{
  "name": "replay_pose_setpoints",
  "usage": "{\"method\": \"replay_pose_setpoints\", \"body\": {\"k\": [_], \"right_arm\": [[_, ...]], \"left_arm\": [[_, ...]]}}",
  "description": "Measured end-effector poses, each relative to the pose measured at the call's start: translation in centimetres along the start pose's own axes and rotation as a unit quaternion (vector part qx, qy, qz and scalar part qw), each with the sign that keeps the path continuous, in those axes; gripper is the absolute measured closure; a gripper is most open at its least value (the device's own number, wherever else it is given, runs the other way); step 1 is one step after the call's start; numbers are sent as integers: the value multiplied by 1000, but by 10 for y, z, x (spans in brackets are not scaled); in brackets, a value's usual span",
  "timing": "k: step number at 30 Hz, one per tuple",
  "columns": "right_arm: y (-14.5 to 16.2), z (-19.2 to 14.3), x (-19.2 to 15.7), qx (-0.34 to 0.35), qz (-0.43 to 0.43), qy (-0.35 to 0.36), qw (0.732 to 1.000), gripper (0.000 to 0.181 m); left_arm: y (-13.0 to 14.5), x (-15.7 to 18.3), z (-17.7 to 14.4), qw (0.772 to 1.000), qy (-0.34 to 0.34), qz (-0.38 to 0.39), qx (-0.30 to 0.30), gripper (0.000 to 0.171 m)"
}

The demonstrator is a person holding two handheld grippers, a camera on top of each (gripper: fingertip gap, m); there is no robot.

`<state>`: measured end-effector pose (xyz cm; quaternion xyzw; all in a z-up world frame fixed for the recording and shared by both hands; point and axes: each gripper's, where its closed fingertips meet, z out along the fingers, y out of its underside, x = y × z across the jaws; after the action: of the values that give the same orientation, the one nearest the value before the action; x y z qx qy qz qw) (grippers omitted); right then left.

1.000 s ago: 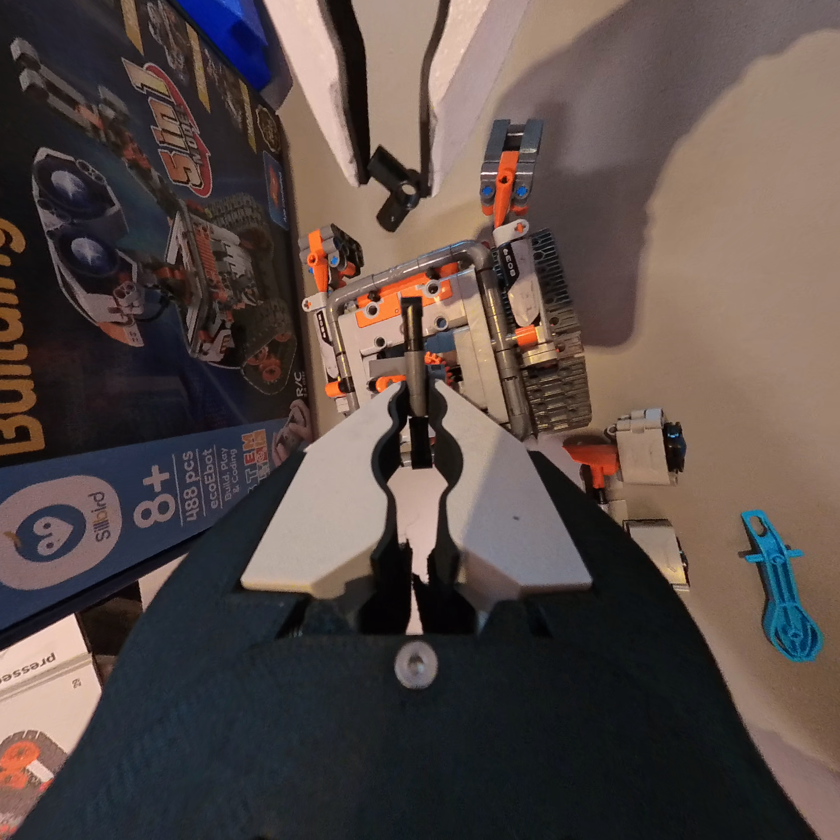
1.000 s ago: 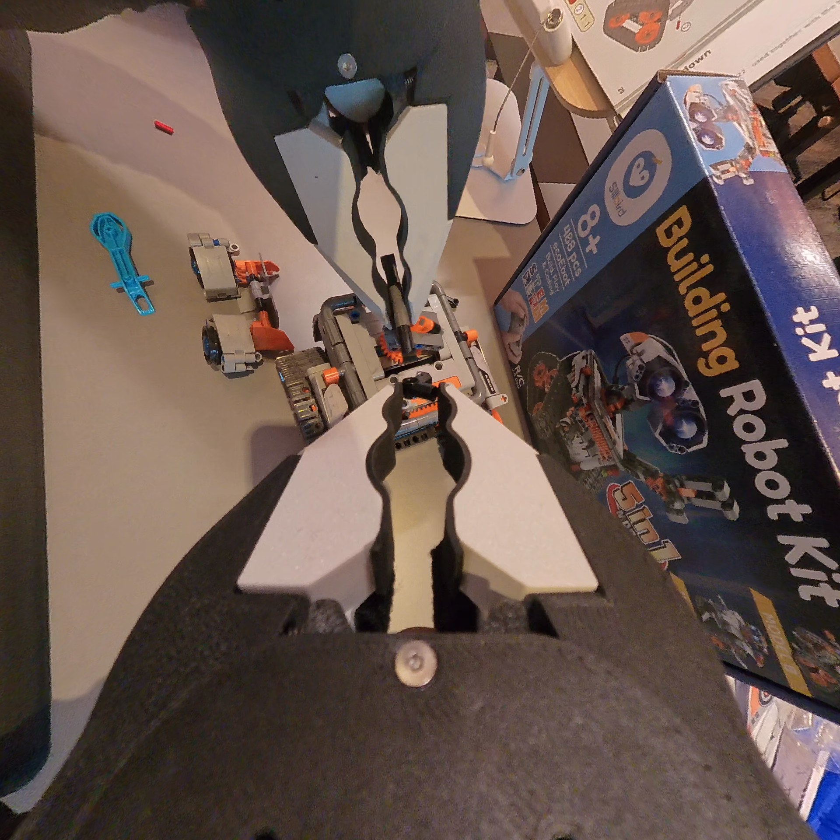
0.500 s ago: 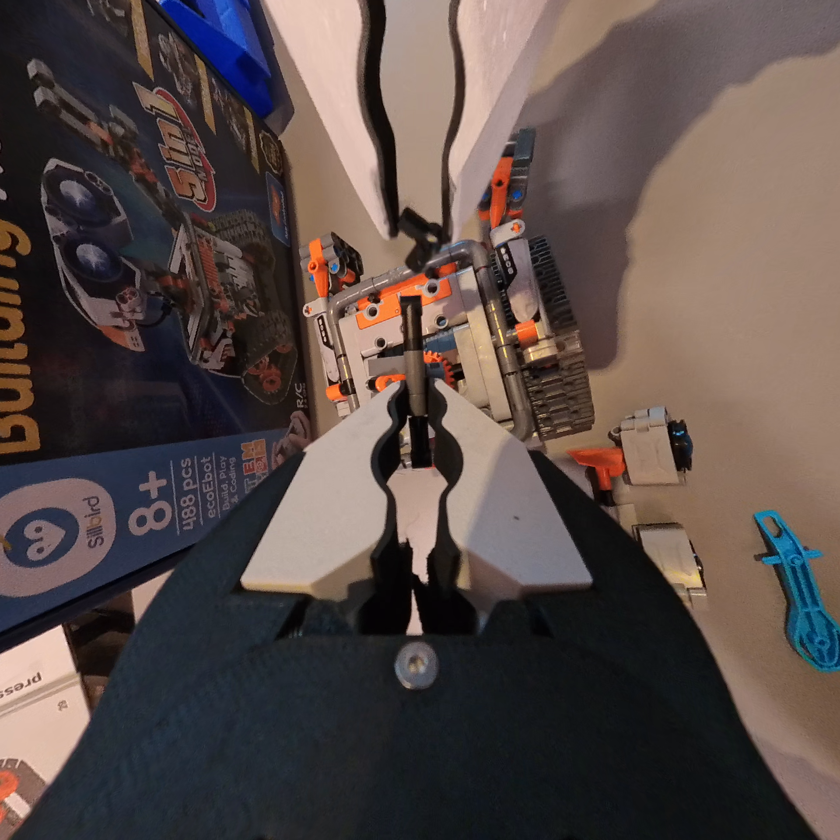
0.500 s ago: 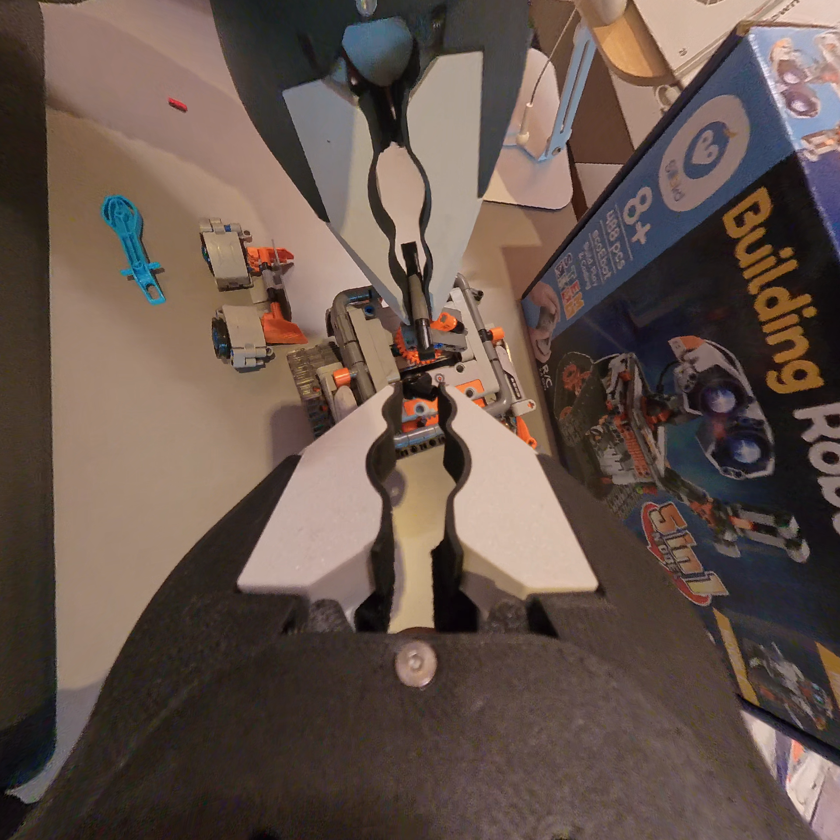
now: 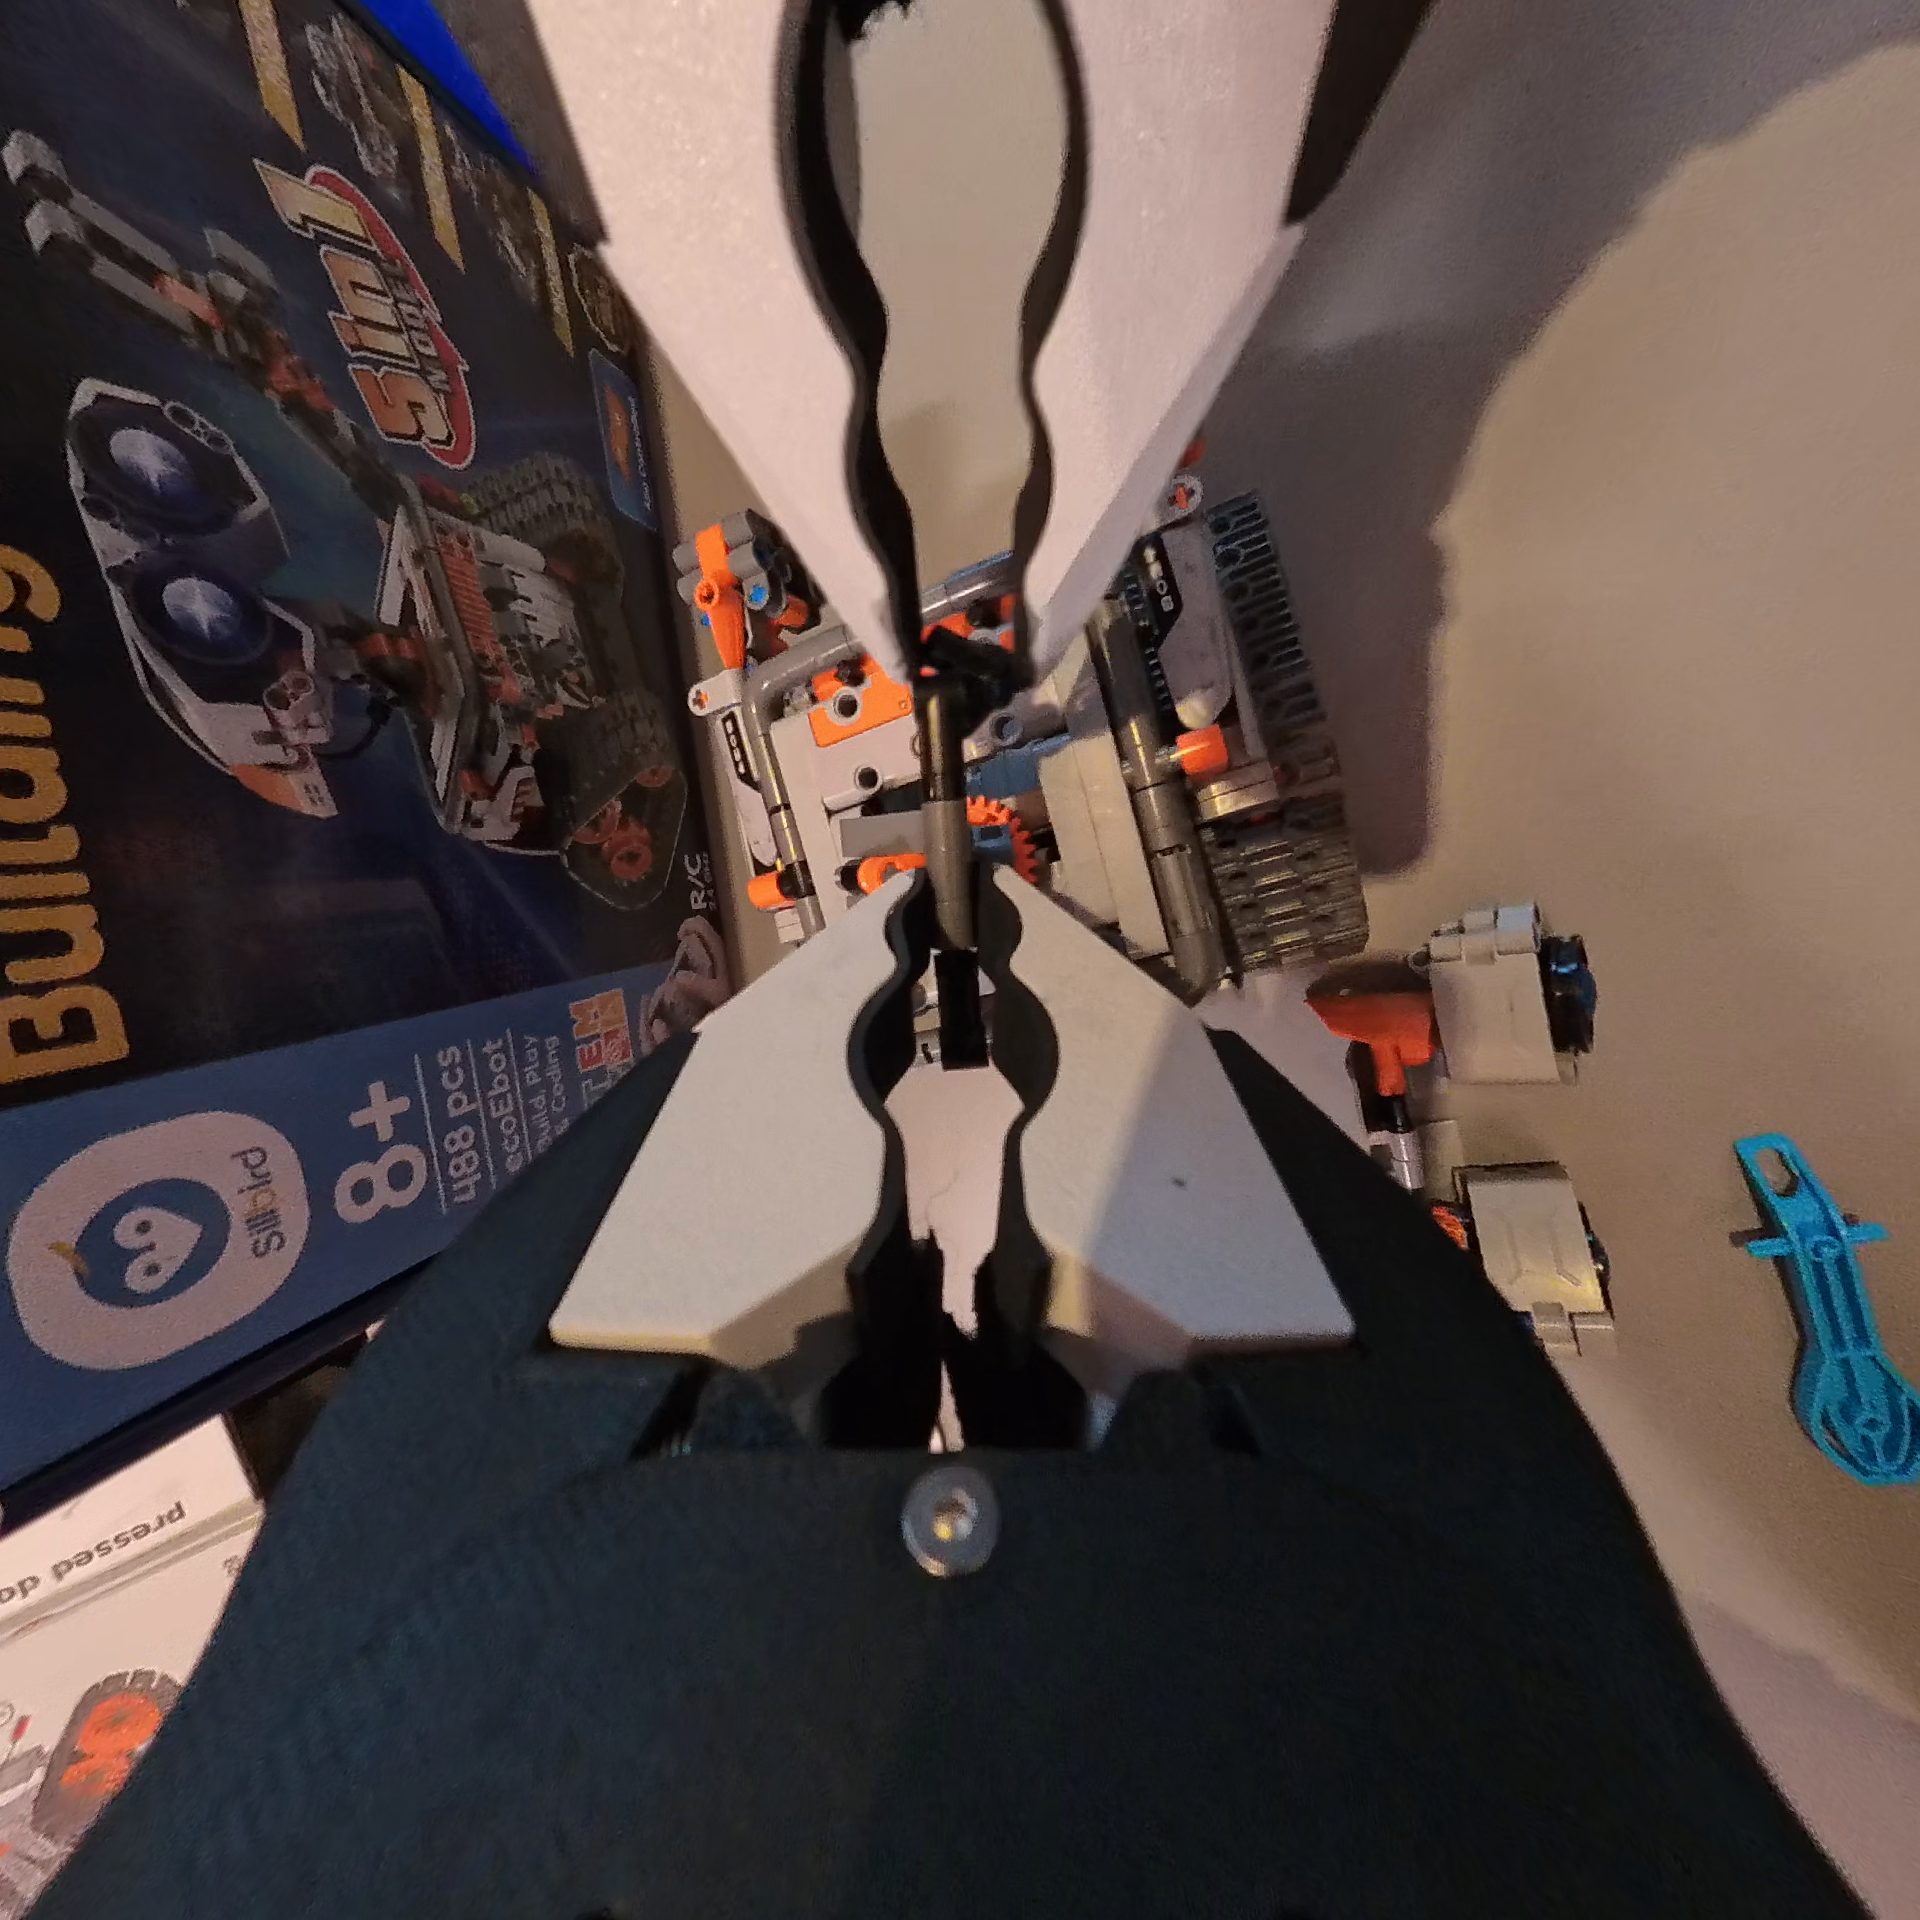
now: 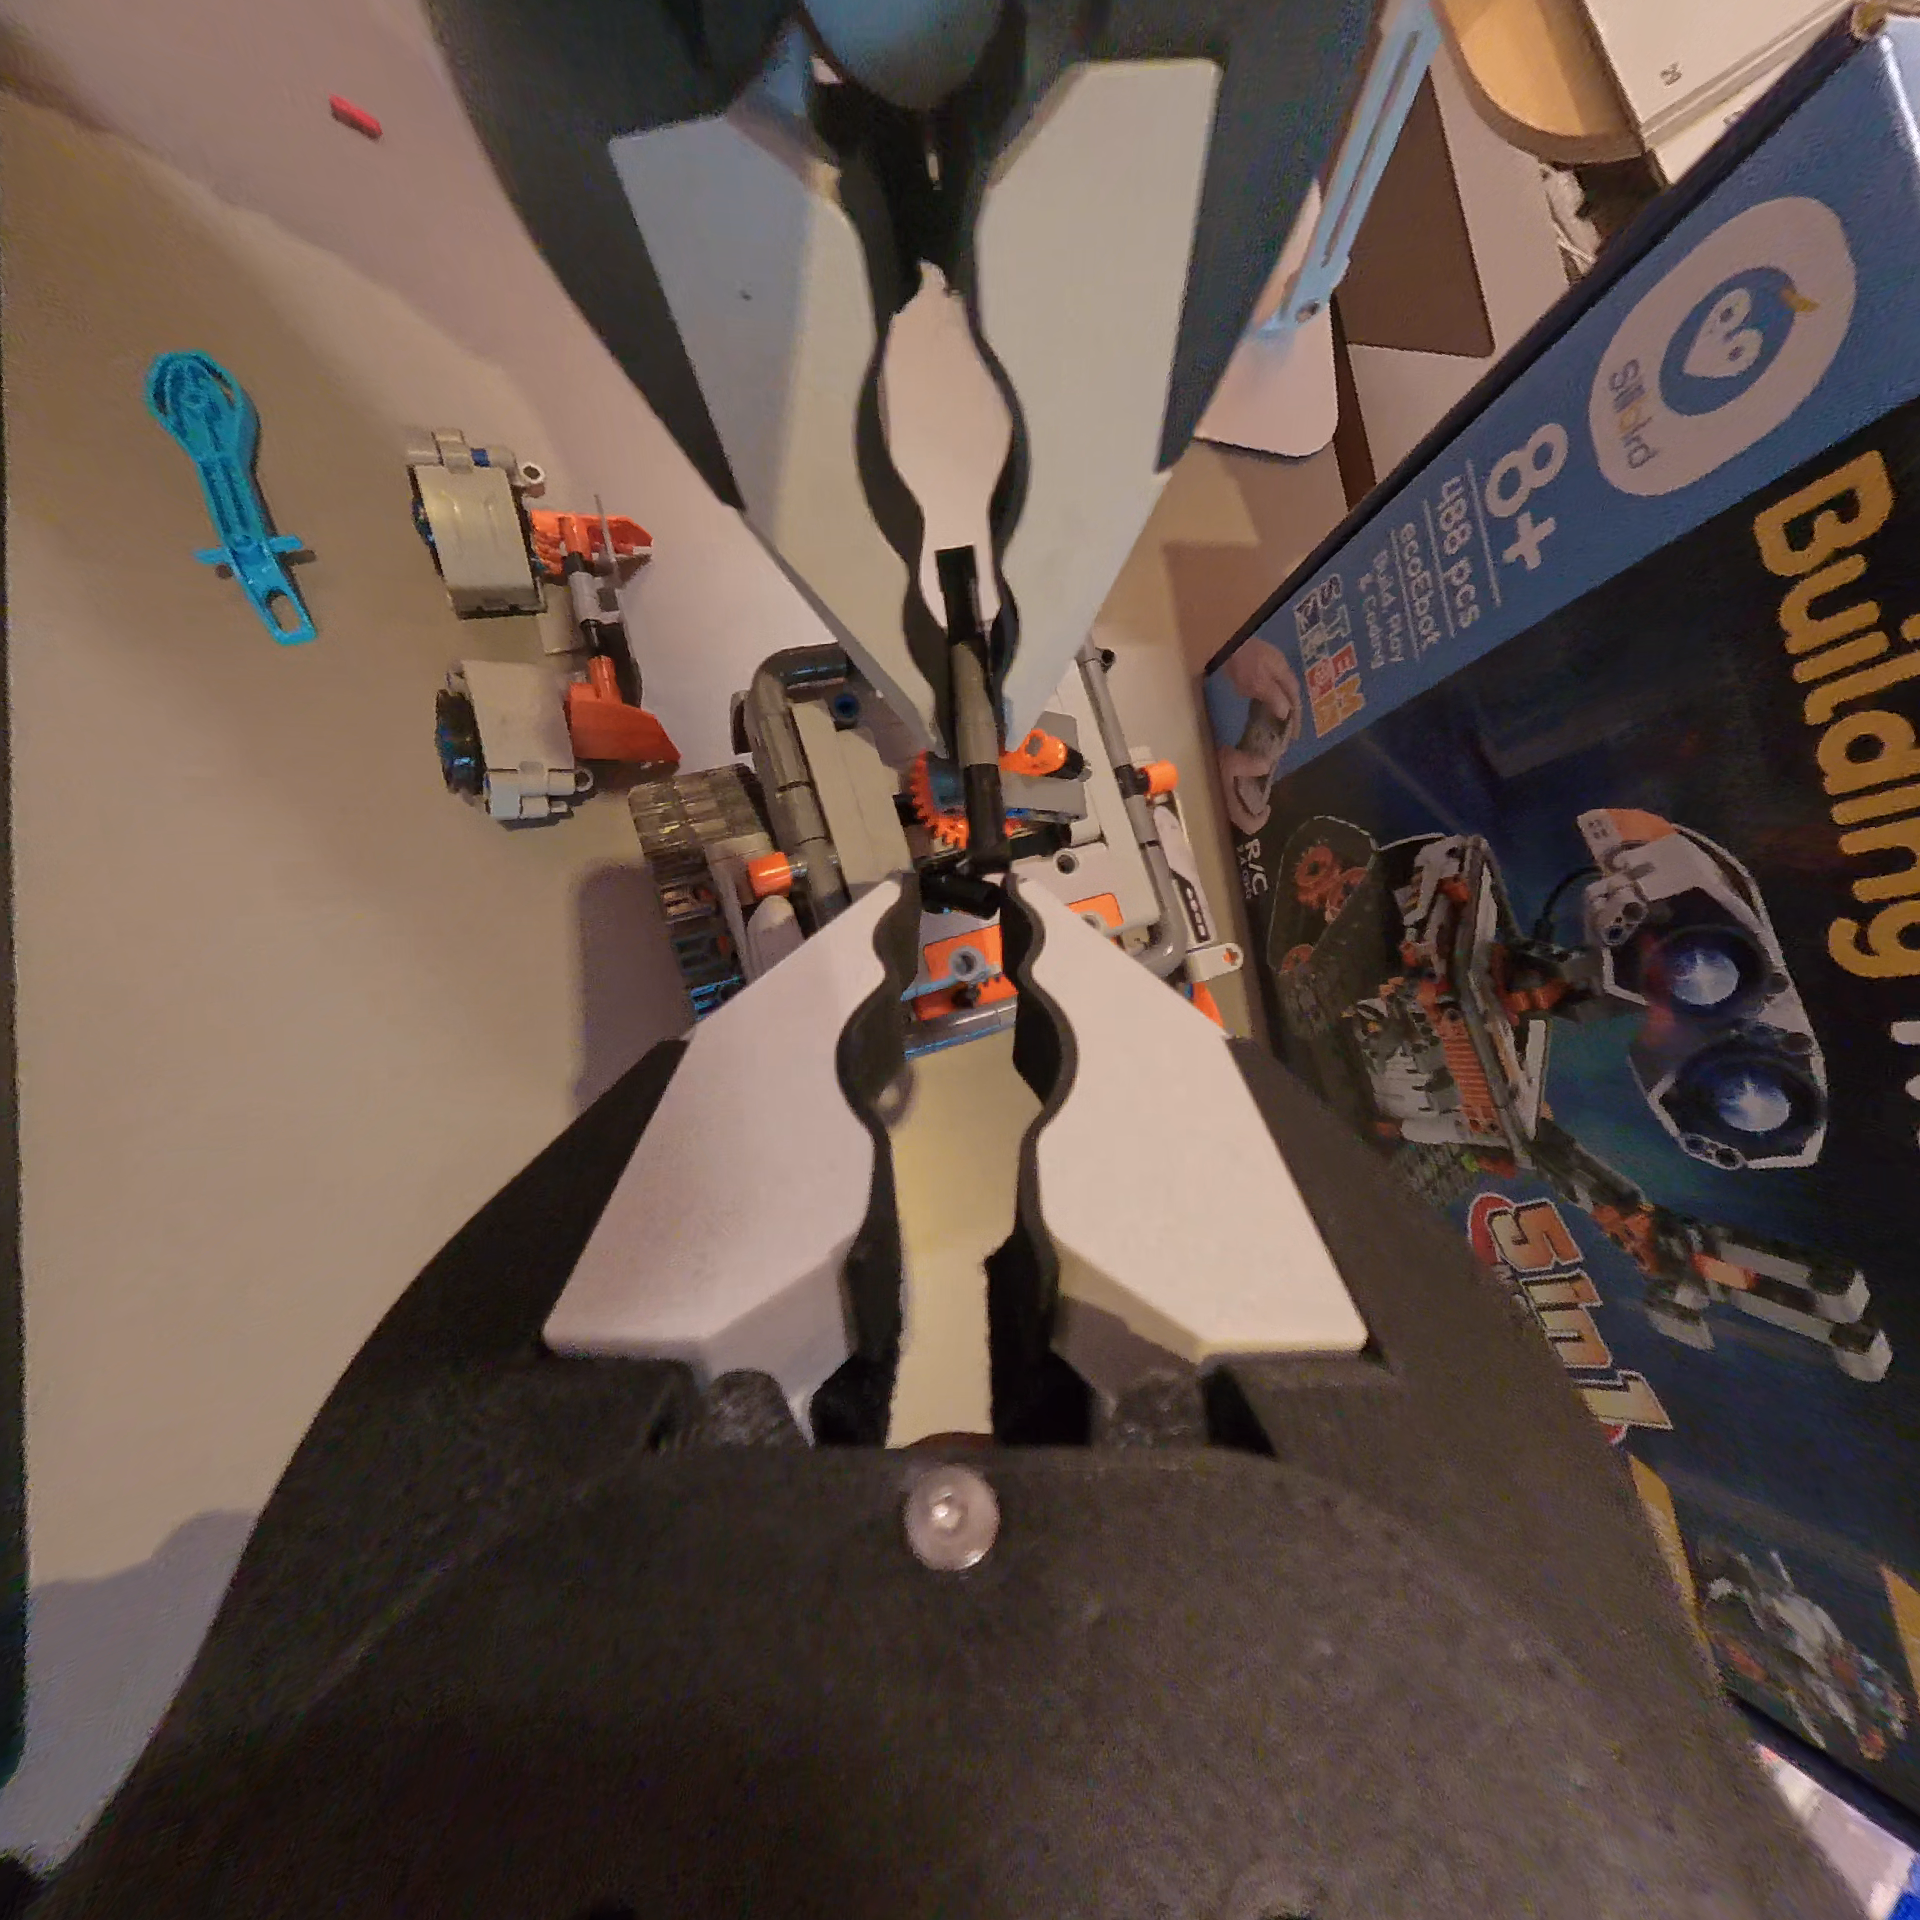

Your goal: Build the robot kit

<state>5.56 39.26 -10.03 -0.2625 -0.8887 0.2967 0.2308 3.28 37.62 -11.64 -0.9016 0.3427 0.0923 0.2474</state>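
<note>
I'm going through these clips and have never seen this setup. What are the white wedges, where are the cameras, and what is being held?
No robot arm here: a person holds one pair of tongs in each hand, and each carries a camera looking along its own white fingers. The left tongs are shut on a thin black and grey axle. The right tongs face them and pinch a small black connector at the axle's far tip. Beneath sits a grey and orange tracked model on a beige table. Nearby lie a two-wheeled piece, a blue plastic tool and the kit's blue box.
</note>
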Motion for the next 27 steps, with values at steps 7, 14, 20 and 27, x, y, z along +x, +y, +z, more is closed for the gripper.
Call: {"method": "replay_pose_setpoints", "body": {"k": [7,14,20,27], "right_arm": [[-20,-10,8,38,-23,43,998,174],[-21,4,8,38,-30,41,998,179],[-19,7,9,42,-23,37,998,167],[-13,25,5,26,-21,21,999,174]], "left_arm": [[-1,0,0,1000,15,-6,-7,165],[-2,0,1,999,35,-8,-18,165],[-2,0,1,999,45,-10,-17,165],[-3,1,1,999,51,-14,2,164]]}}
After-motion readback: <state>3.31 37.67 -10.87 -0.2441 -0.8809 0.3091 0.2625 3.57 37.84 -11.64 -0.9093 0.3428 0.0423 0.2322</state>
